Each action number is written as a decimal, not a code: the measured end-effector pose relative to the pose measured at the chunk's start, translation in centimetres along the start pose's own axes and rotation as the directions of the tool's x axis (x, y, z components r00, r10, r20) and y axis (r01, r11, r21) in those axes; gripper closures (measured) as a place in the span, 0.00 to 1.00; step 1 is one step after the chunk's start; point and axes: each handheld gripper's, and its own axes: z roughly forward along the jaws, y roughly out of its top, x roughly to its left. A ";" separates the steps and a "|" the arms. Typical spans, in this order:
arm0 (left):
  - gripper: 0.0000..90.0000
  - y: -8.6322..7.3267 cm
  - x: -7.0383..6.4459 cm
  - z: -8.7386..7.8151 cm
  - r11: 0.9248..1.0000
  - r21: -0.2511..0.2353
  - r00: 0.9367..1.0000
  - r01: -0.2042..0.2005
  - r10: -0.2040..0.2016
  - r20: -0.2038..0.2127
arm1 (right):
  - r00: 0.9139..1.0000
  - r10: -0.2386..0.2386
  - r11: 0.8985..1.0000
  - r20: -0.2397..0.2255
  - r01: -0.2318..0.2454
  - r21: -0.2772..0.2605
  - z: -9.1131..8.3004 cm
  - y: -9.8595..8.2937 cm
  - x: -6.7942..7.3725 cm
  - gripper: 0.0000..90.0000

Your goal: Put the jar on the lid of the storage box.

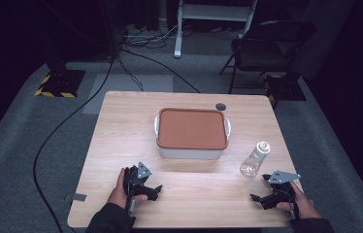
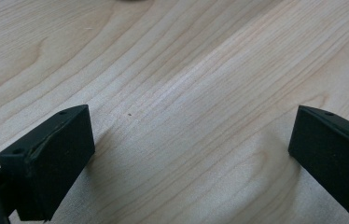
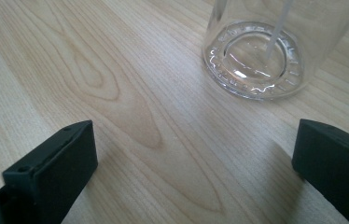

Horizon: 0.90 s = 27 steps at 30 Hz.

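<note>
Clear spray bottle (image 1: 255, 159) upright on counter (image 1: 121, 121), right of lidded container (image 1: 192, 133). Right gripper (image 1: 262, 191) low just beside bottle, jaws spread wide, apparently lined up for grasp. Left gripper (image 1: 151, 190) released, resting over bare wood.

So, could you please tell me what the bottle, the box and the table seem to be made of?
Bottle: clear, glossy, probably plastic though glass is possible; the wood grain shows through its moulded base in the right gripper view. Box: likely matte plastic, with a whitish body and a terracotta lid. Table: light wood or wood-look laminate with printed-looking grain and a low sheen.
</note>
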 end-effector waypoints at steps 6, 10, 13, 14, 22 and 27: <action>0.00 0.0 0.0 0.0 1.000 0.000 1.000 0.000 0.000 0.000 | 1.000 0.000 1.000 0.000 0.000 0.000 0.0 0.0 0.0 0.00; 0.00 0.0 0.0 0.0 1.000 0.000 1.000 0.000 0.000 0.000 | 1.000 0.000 1.000 0.000 0.000 0.000 0.0 0.0 0.0 0.00; 0.00 0.0 0.0 0.0 1.000 0.000 1.000 0.000 0.000 0.000 | 1.000 0.000 1.000 0.000 0.000 0.000 0.0 0.0 0.0 0.00; 0.00 0.0 0.0 0.0 1.000 0.000 1.000 0.000 0.000 0.000 | 1.000 0.001 1.000 0.001 -0.001 0.000 0.0 0.0 0.0 0.00; 0.00 0.0 0.0 0.0 1.000 0.000 1.000 0.000 0.000 0.000 | 1.000 0.004 1.000 0.004 -0.004 0.000 0.0 0.0 0.0 0.00; 0.00 0.0 0.0 0.0 1.000 -0.002 1.000 0.000 0.000 -0.002 | 1.000 0.011 1.000 0.011 -0.011 0.009 -0.1 0.0 0.0 0.00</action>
